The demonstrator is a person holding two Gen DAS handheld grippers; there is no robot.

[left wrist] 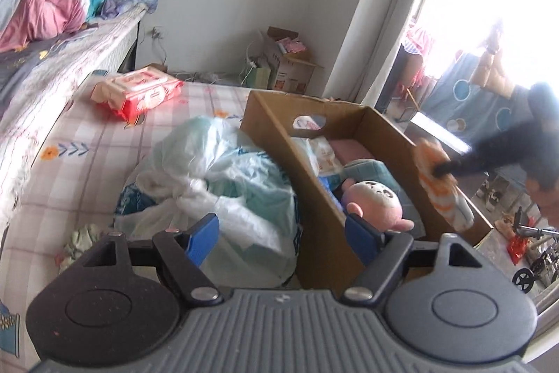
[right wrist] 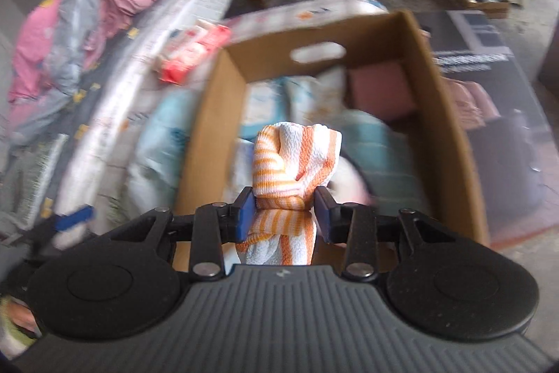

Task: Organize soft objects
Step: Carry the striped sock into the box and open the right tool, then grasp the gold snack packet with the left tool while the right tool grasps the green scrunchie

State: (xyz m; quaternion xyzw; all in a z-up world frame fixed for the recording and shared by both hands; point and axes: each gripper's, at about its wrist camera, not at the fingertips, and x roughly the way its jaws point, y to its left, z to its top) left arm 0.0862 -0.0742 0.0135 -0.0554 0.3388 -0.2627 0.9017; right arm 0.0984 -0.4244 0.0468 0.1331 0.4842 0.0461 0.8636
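Right now the right gripper (right wrist: pixel 283 210) pinches an orange-and-white striped, waffle-textured cloth (right wrist: pixel 297 159) about its middle, the blue pads pressed into a narrow waist of the fabric. In the right wrist view the cloth's long axis runs along the gripper's pointing line: a bunched, folded end sticks out forward past the fingertips, and the other end trails back toward the gripper body. From the left wrist view the same cloth (left wrist: pixel 443 187) hangs roughly upright, slightly slanted, with its lower end drooping just at the far long wall of the open brown cardboard box (left wrist: pixel 279 142); the right gripper there is only a dark blur, so its fingers cannot be made out.

The box sits on a pink-checked mattress cover (left wrist: pixel 87 163) with small flower prints, its long axis running away from the left camera, an oval hand-hole in the far end wall. Inside lie a pink round plush toy with a printed face (left wrist: pixel 375 201), a teal quilted cushion (left wrist: pixel 370 168), a pink folded item and a white printed fabric.

The left gripper (left wrist: pixel 283 235) stands wide apart with nothing between its blue pads; it straddles the near long wall of the box without touching it. Beside the box, on the mattress, lies a crumpled translucent plastic bag with pale blue and white contents (left wrist: pixel 223 170), and farther off a red-and-white plastic pack (left wrist: pixel 139 91).
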